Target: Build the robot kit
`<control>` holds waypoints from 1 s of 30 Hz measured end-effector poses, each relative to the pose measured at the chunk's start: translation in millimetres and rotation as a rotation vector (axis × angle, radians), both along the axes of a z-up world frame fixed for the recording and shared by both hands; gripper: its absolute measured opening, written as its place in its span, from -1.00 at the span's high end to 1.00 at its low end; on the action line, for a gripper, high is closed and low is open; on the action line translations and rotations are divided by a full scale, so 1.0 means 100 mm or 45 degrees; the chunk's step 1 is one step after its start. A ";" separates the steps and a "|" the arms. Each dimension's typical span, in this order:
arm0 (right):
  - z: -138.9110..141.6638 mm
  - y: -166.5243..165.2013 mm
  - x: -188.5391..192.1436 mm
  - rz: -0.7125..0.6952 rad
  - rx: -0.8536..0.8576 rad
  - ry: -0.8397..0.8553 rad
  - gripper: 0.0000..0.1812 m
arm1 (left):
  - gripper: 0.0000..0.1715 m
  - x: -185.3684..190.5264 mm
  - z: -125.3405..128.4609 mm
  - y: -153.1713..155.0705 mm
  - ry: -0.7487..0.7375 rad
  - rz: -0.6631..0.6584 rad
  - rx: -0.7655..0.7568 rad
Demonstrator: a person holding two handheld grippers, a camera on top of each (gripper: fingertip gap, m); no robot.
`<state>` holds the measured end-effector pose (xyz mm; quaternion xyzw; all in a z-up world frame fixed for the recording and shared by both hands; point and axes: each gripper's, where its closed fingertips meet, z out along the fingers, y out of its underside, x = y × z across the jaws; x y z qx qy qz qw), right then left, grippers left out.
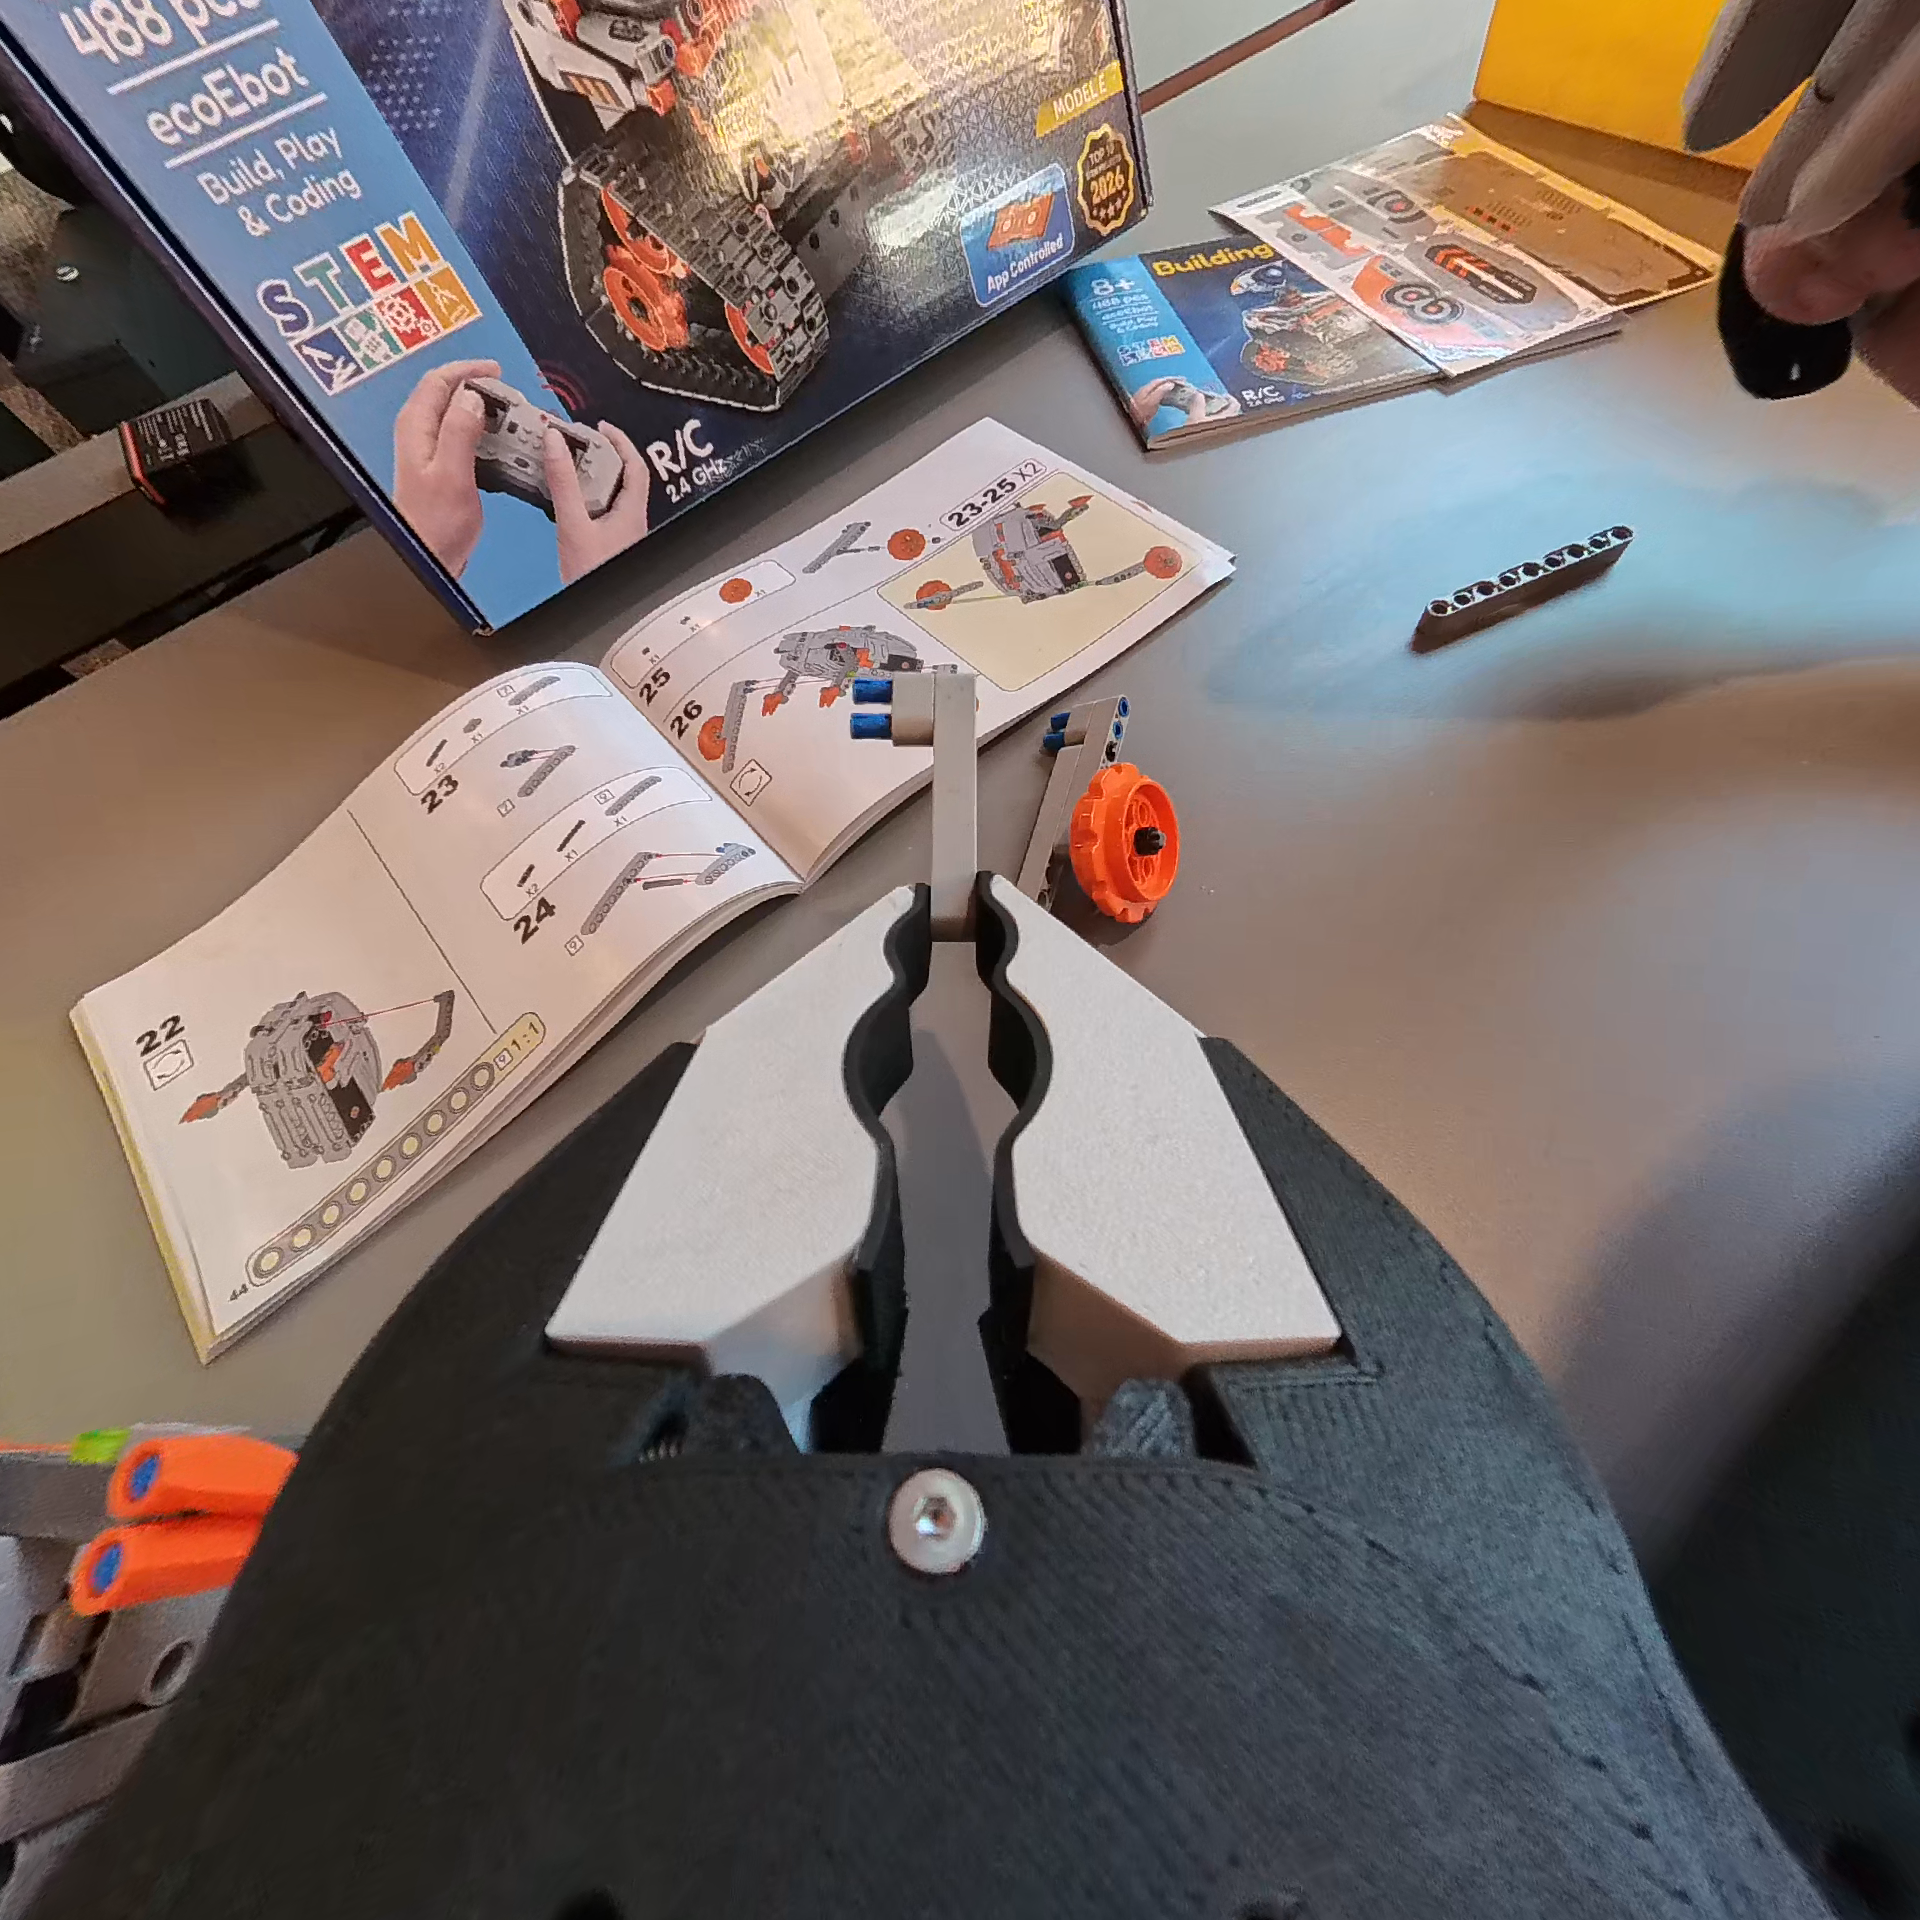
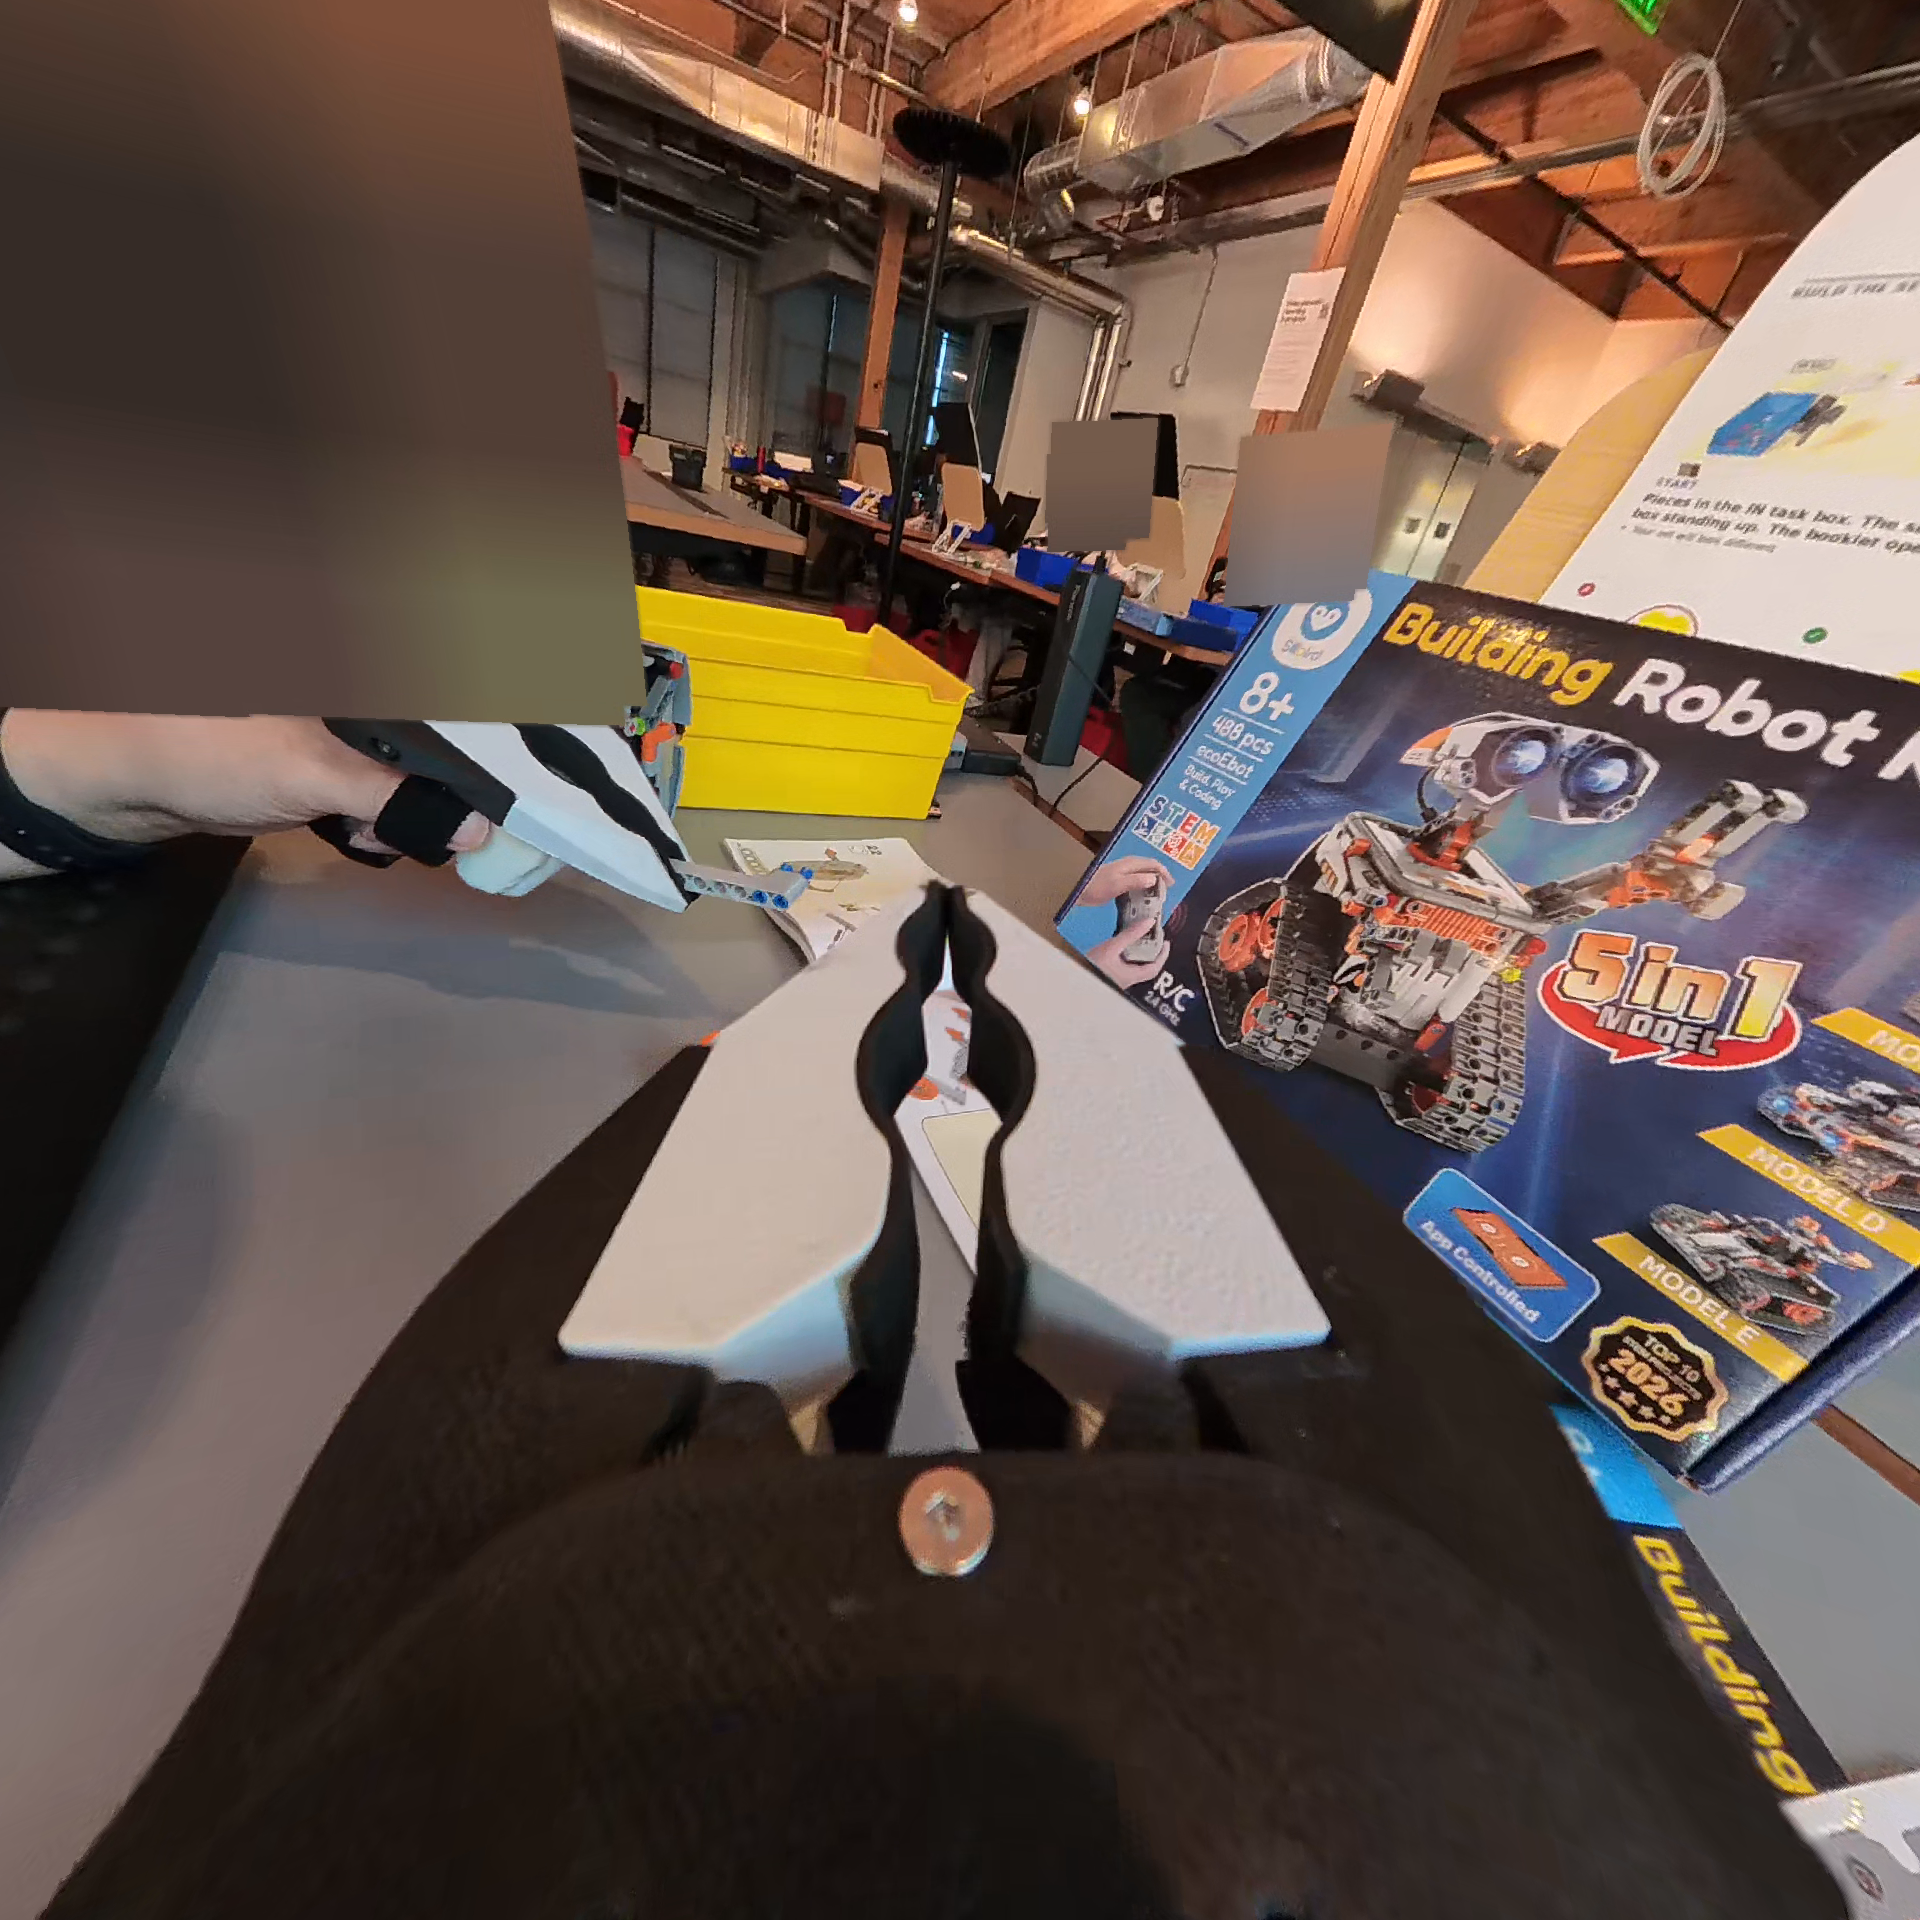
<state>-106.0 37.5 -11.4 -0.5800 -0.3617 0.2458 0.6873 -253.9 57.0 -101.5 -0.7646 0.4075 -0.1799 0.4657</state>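
My left gripper (image 1: pixel 954 902) is shut on a light grey beam (image 1: pixel 953 790) with two blue pins (image 1: pixel 871 708) at its far end, held above the open instruction booklet (image 1: pixel 436 914). Just right of it lies a second grey beam with blue pins (image 1: pixel 1075 774) joined to an orange wheel (image 1: pixel 1127 840). A dark grey beam with holes (image 1: pixel 1525 584) lies further right. My right gripper (image 2: pixel 943 896) is shut and empty, raised above the table. In the right wrist view the left gripper (image 2: pixel 681 878) shows at the left, held by a hand, with the grey beam (image 2: pixel 743 885) sticking out.
The kit's big blue box (image 1: pixel 644 260) stands behind the booklet; it also shows in the right wrist view (image 2: pixel 1558 987). A small closed booklet (image 1: pixel 1226 332) and sticker sheets (image 1: pixel 1455 249) lie at the back right. Yellow bins (image 2: pixel 800 717) stand far off. A partly built model (image 1: pixel 114 1558) sits at lower left. Tip to tip, the grippers are about 20 cm apart.
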 end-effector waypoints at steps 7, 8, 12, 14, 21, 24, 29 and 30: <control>0.07 0.01 0.07 0.042 -0.101 0.107 1.00 | 0.93 -0.02 0.01 0.01 -0.004 0.007 0.005; 0.07 0.01 0.08 0.047 -0.107 0.118 1.00 | 0.93 -0.02 0.01 0.01 -0.004 0.008 0.006; 0.02 0.01 0.04 0.079 -0.134 0.114 1.00 | 0.93 -0.02 0.03 0.01 -0.010 0.010 0.011; -0.07 0.01 -0.01 0.103 -0.171 0.093 1.00 | 0.93 -0.03 0.03 0.01 -0.013 0.011 0.011; -0.33 0.07 -0.12 0.021 -0.126 -0.143 1.00 | 0.93 0.00 0.00 0.00 -0.001 -0.001 0.000; -0.41 0.04 -0.18 0.020 -0.084 -0.248 1.00 | 0.93 0.00 -0.01 0.00 0.004 -0.002 -0.003; -0.50 0.02 -0.25 0.020 -0.042 -0.356 0.96 | 0.93 -0.01 -0.01 0.01 0.001 0.003 -0.002; -0.51 0.02 -0.26 0.018 -0.040 -0.363 0.95 | 0.93 -0.01 -0.01 0.01 0.001 0.003 -0.003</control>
